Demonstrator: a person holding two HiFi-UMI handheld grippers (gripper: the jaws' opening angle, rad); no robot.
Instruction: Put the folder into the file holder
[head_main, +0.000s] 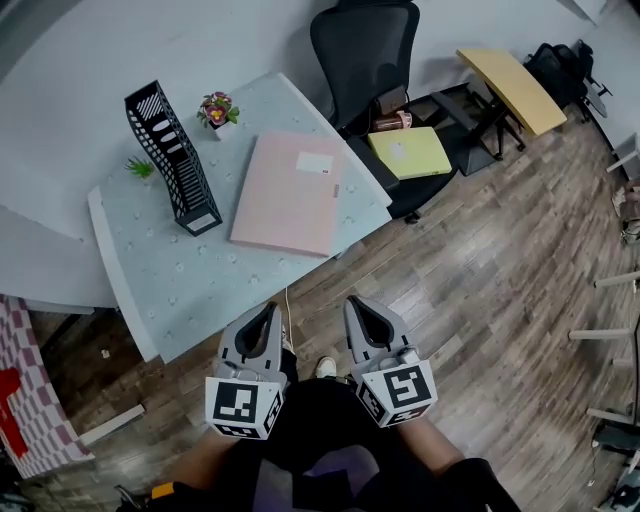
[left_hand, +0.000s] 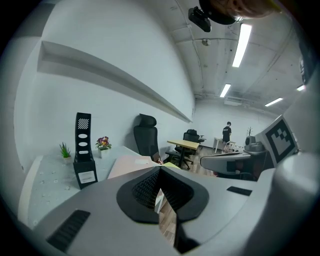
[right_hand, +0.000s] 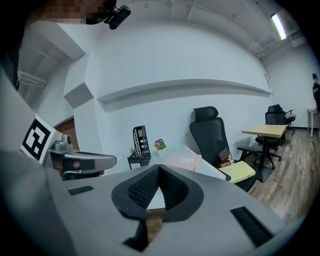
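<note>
A pink folder (head_main: 288, 192) with a white label lies flat on the pale table (head_main: 180, 280), right of the black mesh file holder (head_main: 172, 160), which stands upright. Both show small in the left gripper view: folder (left_hand: 131, 164), file holder (left_hand: 84, 150). The right gripper view has the folder (right_hand: 181, 161) and file holder (right_hand: 141, 145) too. My left gripper (head_main: 268, 311) and right gripper (head_main: 353, 304) hang side by side over the floor, short of the table's near edge. Both are shut with nothing between the jaws.
A small flower pot (head_main: 219, 110) and a little green plant (head_main: 139, 168) stand at the table's back by the holder. A black office chair (head_main: 368, 50) holding a yellow-green folder (head_main: 410, 152) sits right of the table. A person (left_hand: 227, 134) stands far off.
</note>
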